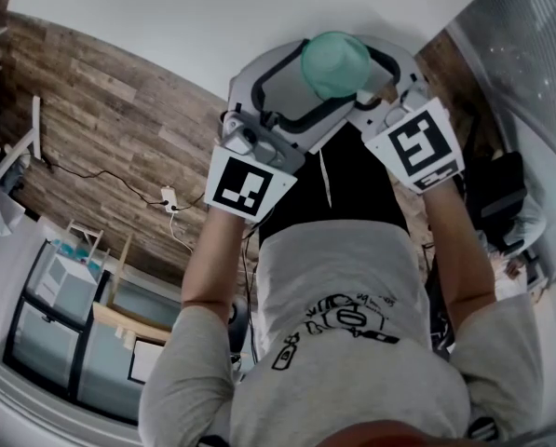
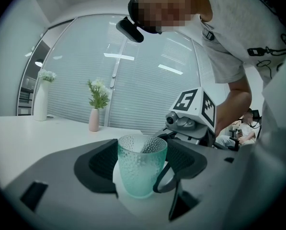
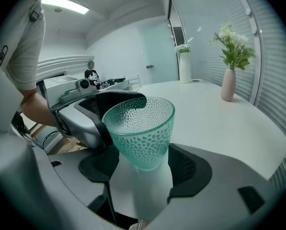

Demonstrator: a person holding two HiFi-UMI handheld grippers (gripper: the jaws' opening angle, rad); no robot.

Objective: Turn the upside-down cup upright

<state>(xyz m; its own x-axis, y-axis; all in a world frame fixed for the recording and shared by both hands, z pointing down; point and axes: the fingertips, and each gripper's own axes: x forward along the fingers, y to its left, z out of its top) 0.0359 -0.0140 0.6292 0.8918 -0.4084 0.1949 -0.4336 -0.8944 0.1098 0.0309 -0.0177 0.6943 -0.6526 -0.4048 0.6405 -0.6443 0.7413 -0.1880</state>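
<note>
Cup [image 2: 140, 176] is mouth-up and slightly tilted over the near edge of the table [image 3: 219, 114]. Left gripper [image 2: 143, 159] pinches its wall and right gripper [image 3: 143, 164] pinches its base. Risk: the two opposing grips twist it loose, or it lands tilted and tips.

White bench [image 3: 219, 123], two vases out on it!
Here's a pink vase [image 3: 227, 85] with a leafy sprig standing near the edge, and a tall white vase [image 3: 185, 67] of pale flowers farther back. The green cup [image 2: 142, 169] is mouth up just over the surface, contact unclear.
</note>
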